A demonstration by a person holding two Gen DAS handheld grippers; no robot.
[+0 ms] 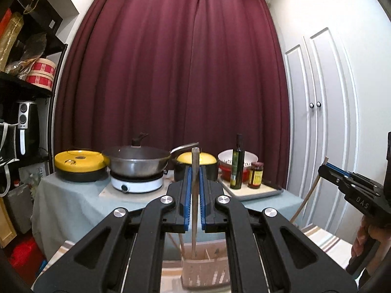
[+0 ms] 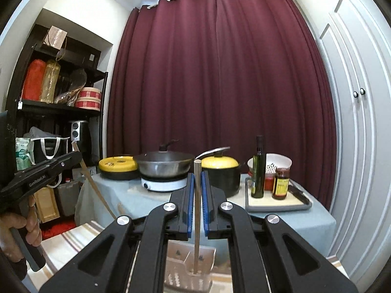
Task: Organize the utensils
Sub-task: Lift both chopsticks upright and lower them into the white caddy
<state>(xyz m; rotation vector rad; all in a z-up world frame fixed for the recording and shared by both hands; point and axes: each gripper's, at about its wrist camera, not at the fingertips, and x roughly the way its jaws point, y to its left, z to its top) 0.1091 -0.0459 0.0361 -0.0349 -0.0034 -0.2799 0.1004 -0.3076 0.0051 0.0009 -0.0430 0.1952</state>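
Each claw is gripping one chopstick upright, its blue pads closed on the thin shaft, so that the stick is hanging plumb over the utensil holder [image 1: 205,268] and can drop straight in. In the left wrist view, the left claw [image 1: 194,171] is pinching the left chopstick [image 1: 194,195], whose lower end is reaching down into or just over the holder's open top, where other sticks are already standing. In the right wrist view, the right claw [image 2: 198,178] is clamping the right chopstick [image 2: 197,207] above the same holder; whether its tip is touching the base cannot be told. The holder is standing on a striped cloth [image 2: 70,241] directly below both claws, in front of the desk [image 2: 305,219] that is carrying pots and bottles behind the holder, well apart from it. The likely step is lowering both sticks into the holder.
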